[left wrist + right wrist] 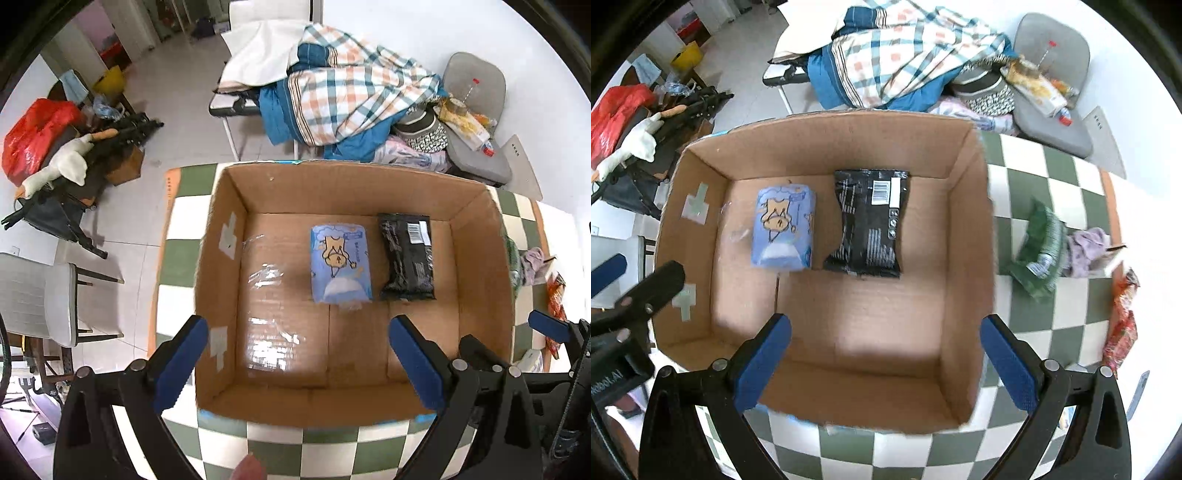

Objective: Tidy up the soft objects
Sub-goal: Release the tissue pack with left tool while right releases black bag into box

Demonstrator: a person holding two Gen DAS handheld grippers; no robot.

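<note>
An open cardboard box [221, 258] [971, 258] stands on the green-and-white checked table [332, 450] [1052, 206]. Inside it lie a blue tissue pack [340, 267] [785, 230] and a black snack bag [408, 256] [870, 223], side by side. My left gripper [297, 363] is open and empty above the box's near side. My right gripper [886, 360] is open and empty above the box's near side. On the table right of the box lie a green packet [1041, 251], a purple cloth [1086, 251] [533, 264] and a red-orange snack bag [1123, 325] [556, 306].
Behind the table a chair holds a pile of checked bedding [351, 92] [897, 55]. A grey seat [476, 110] [1052, 74] carries packets. A white chair [44, 295] stands left. A white goose toy [62, 162] and a red bag [33, 133] sit among clutter on the floor.
</note>
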